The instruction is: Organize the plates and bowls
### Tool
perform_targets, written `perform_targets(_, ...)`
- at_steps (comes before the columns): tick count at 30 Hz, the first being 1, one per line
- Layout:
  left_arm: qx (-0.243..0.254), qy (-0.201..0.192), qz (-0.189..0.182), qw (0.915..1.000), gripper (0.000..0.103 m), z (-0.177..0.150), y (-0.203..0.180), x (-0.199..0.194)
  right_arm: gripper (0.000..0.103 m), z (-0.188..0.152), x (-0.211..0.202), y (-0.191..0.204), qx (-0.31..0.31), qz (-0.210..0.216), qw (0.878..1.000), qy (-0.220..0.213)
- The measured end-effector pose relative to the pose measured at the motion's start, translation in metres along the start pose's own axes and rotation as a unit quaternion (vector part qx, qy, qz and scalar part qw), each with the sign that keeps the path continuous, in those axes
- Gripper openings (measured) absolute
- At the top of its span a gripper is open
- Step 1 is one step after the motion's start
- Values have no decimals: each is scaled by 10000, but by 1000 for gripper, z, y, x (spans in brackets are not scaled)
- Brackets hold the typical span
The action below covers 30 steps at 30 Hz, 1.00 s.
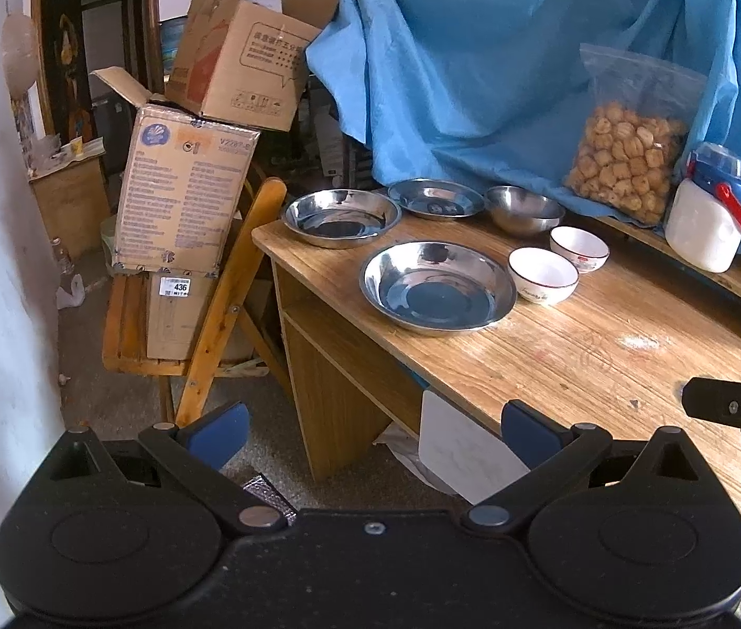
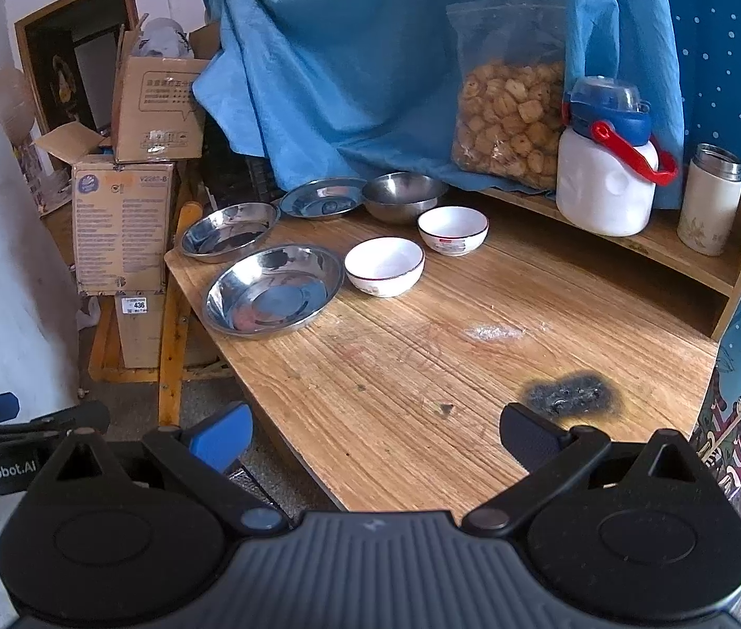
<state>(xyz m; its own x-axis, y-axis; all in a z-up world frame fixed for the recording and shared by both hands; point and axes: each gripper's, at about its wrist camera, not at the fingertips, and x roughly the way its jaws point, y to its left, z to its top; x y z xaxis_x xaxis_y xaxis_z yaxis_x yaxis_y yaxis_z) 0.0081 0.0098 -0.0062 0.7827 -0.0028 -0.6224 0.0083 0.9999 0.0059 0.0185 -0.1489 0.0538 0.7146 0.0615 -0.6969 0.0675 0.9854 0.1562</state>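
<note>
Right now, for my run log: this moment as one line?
left gripper: open, empty | right gripper: open, empty | steel plates, white bowls unstacked on desk | nothing grasped

We see a cluttered room of a home used for storage: a worn wooden desk [image 2: 423, 367] with steel plates [image 2: 273, 288] and bowls [image 2: 384, 266], stacked cardboard boxes [image 1: 182, 188] on a folding chair [image 1: 213, 314], and a blue cloth [image 1: 501, 52] draped behind.
</note>
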Motion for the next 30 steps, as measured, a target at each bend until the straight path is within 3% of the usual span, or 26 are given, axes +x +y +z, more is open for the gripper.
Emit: perform_targets(30,52,-139,-64,9999,102,10,-6,-3,103,13,4,-4,42,1,10000,12)
